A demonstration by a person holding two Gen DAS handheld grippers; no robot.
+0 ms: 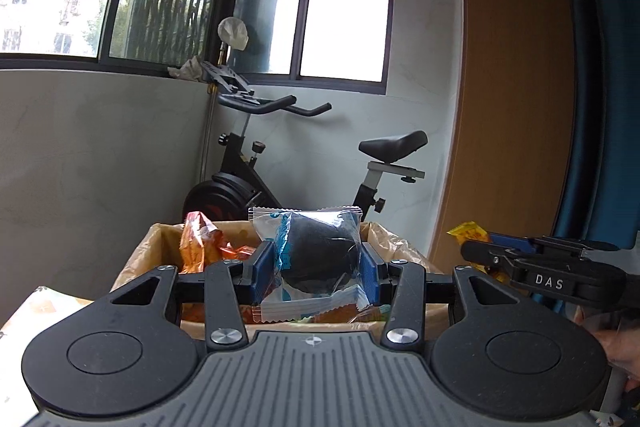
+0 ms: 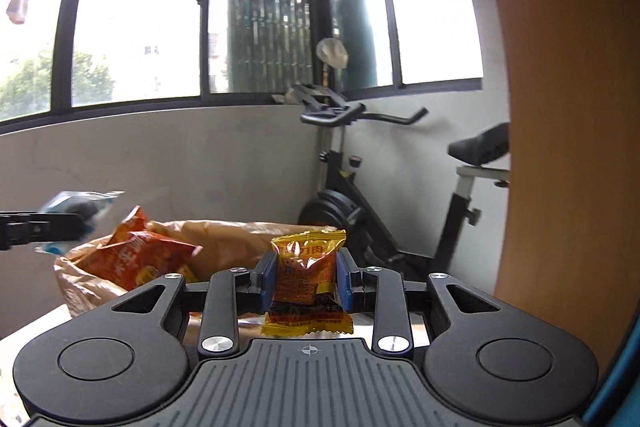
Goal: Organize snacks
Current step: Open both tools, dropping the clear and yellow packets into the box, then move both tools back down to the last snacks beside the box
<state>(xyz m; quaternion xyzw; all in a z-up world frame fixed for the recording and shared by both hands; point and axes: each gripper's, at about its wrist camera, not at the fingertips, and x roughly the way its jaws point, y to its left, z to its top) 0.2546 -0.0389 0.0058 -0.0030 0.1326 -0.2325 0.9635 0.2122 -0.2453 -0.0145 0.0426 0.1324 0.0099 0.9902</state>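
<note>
Both tools loaded over the paper-lined box (image 1: 384, 239)
Your left tool (image 1: 318, 263) clamped a dark cake packet (image 1: 316, 251) — your right tool (image 2: 306, 275) pinched a yellow-orange snack packet (image 2: 307, 267).

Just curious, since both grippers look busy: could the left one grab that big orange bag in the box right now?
Probably not. The left gripper is shut on a clear cake packet, so its fingers are full. The orange bag sits unobstructed in the box, just left of the gripper.

Two snacks held above the paper-lined box

A dark round cake in clear wrapper (image 1: 318, 255) stands upright; a yellow-orange meat snack packet (image 2: 307, 279) also upright; orange chip bags (image 2: 136, 259) lie inside the box (image 1: 160, 239).
</note>
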